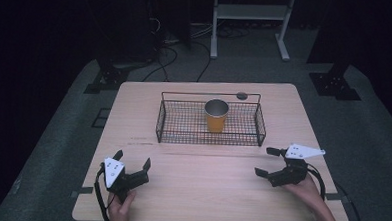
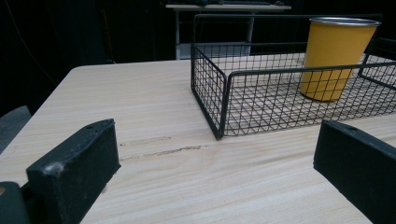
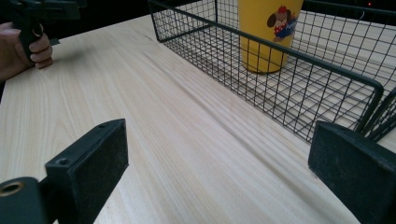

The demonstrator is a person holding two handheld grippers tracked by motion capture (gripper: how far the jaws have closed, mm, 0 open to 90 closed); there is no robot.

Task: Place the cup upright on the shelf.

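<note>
A yellow metal cup [image 1: 216,115] stands upright inside a black wire basket [image 1: 168,123] at the middle back of the wooden table. The left gripper view has the cup [image 2: 335,58] at the upper right behind the basket wall [image 2: 210,88]. In the right gripper view the cup [image 3: 266,32] carries a cartoon picture. My left gripper [image 1: 132,161] rests open near the table's front left, short of the basket. My right gripper [image 1: 267,161] is open at the front right, beside the basket's near right corner. Nothing lies between either pair of jaws.
The light wooden table [image 1: 206,181] has bare surface between the two grippers and the basket. A small dark round mark [image 1: 241,96] sits behind the basket. Beyond the table stand a white metal frame [image 1: 250,23] and loose cables [image 1: 171,54] on the grey floor.
</note>
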